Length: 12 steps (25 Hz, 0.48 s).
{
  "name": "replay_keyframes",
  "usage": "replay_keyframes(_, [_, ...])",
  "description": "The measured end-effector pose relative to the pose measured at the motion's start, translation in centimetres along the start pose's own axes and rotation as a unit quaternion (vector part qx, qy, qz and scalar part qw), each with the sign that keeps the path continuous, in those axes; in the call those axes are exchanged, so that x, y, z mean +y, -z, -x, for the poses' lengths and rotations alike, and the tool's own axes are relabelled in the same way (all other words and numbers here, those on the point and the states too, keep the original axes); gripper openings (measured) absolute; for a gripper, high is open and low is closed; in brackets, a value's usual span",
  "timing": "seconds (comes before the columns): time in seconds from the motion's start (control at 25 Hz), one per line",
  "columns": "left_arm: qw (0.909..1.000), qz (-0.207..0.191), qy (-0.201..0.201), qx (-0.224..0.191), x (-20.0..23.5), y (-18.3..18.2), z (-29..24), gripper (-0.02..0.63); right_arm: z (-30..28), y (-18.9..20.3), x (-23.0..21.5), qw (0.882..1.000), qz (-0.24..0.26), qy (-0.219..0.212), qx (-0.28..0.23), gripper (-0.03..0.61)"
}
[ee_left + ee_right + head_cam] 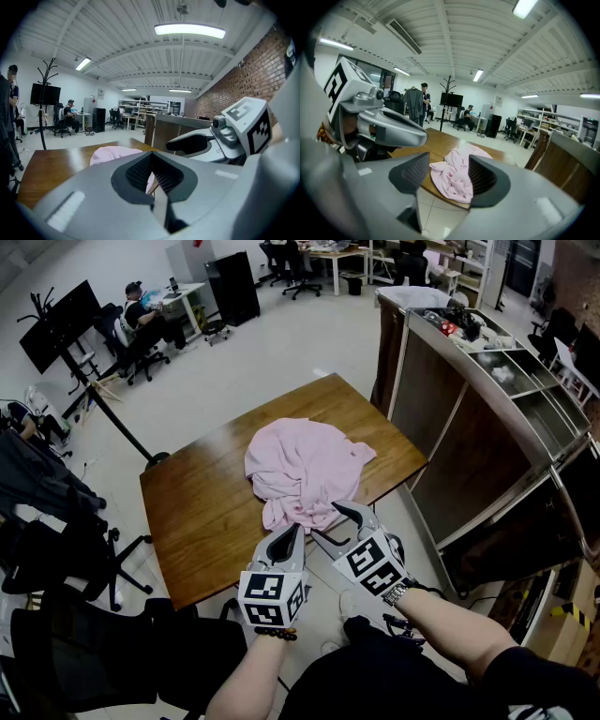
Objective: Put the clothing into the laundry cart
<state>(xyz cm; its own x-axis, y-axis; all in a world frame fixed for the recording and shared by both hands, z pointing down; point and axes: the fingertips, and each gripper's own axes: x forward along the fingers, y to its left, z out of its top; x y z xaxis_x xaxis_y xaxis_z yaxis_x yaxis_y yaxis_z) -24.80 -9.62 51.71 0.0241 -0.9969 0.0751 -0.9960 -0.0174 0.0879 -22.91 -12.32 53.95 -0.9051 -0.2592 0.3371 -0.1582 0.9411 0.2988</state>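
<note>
Now, your left gripper (296, 529) sits clenched on nothing at the near edge of the table (197, 493); loosen it if you want it to help. Just beside it, the pink clothing (305, 465) lies mid-table in a soft, crumpled heap, with one fold reaching that near edge. Your right gripper (325, 521) stands released, that fold framed between its jaws but not pinched. Push in deeper and bite a thick bunch rather than a thin hem, I'd judge.
</note>
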Motion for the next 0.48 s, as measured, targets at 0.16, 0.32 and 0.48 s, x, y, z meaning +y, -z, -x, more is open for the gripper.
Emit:
replay_keyframes(0.16, [0.9999, 0.005, -0.006, 0.01, 3.2, 1.5, -4.7, 0.002, -5.4, 3.1, -3.6, 1.0, -0.009, -0.014, 0.024, 0.304])
replay_keyframes(0.32, [0.9996, 0.011, -0.013, 0.023, 6.0, 3.6, -9.0, 0.002, -10.6, 7.0, -6.6, 0.998, -0.022, -0.03, 0.055, 0.366])
replay_keyframes(0.48, [0.9988, 0.02, -0.02, 0.041, 8.8, 5.9, -13.0, 0.002, -15.8, 11.2, -8.8, 0.994, -0.035, -0.05, 0.09, 0.415])
